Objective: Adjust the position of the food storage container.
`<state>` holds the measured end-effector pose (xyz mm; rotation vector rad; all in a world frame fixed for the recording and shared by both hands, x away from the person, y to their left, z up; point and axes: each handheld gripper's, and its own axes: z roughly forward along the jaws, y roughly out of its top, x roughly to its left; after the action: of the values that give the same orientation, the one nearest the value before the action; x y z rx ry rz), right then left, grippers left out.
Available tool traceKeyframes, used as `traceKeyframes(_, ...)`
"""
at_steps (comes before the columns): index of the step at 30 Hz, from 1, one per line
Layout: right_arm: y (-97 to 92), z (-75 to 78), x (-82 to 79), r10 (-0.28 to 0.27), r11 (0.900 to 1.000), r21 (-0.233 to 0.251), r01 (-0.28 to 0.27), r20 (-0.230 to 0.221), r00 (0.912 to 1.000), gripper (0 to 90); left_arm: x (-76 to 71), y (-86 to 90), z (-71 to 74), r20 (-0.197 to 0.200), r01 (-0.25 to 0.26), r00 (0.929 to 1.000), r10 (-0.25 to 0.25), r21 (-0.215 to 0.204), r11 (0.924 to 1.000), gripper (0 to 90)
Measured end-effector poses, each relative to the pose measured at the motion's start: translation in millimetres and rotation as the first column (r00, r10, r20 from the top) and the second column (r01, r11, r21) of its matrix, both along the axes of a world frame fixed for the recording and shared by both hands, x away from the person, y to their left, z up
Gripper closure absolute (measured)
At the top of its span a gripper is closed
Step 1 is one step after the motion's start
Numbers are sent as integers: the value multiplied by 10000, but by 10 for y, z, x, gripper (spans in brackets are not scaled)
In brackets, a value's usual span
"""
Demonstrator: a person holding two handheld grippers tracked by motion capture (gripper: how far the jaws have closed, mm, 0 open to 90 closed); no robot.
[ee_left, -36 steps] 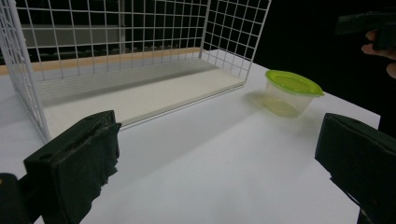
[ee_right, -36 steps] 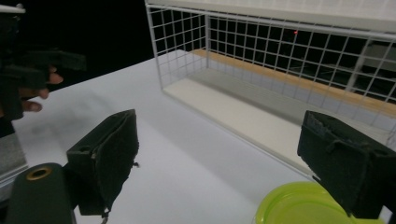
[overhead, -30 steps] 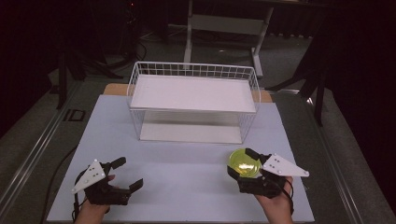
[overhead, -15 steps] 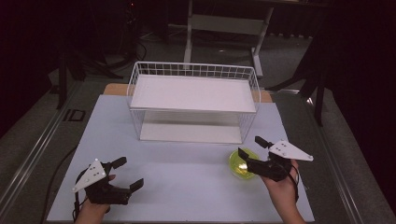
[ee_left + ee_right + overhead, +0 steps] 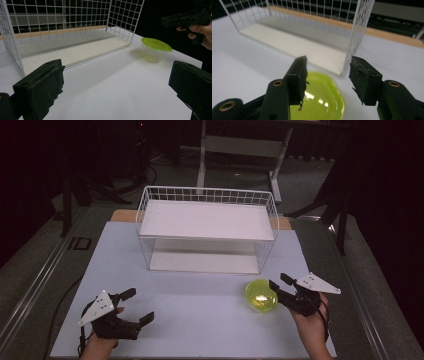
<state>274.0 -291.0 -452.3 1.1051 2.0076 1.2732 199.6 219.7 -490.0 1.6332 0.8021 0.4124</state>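
Two hand-held grippers work over a white surface (image 5: pixel 200 320) that carries a white wire basket (image 5: pixel 207 232) and a small clear container with a yellow-green lid (image 5: pixel 261 295). The container stands upright toward the right edge of the surface, just in front of the basket's right front corner and apart from it. The right hand-held gripper (image 5: pixel 279 286), held near the right edge, points at the container from the right; its jaws have just been closing and now stand partly spread above the lid's right side, with no pad seen pressing on it. In the right gripper view the lid (image 5: pixel 322 97) lies below and between the two black jaws. The left hand-held gripper (image 5: pixel 139 306) rests near the front left corner of the surface, well apart from the container, its jaws spread wide with nothing between them.
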Motion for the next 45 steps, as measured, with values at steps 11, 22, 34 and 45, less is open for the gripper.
traceKeyframes(11,-180,-266,-13,-713,9974,-198,691,-1458,9867,678,-2,-12,2,-16,153,9999,-153,28,9999,6)
traceKeyframes(22,-292,-506,-57,-1376,9879,-1023,1163,-2343,9624,896,-2,-3,6,-20,108,9999,-108,-64,9999,6)
traceKeyframes(34,-91,-696,-24,-793,9934,-1045,478,-3221,9434,899,2,-13,7,-18,149,9999,-149,-60,9999,6)
traceKeyframes(45,119,-710,-25,-63,9957,-897,-244,-3274,9449,899,2,-26,2,-21,139,9999,-139,17,9999,6)
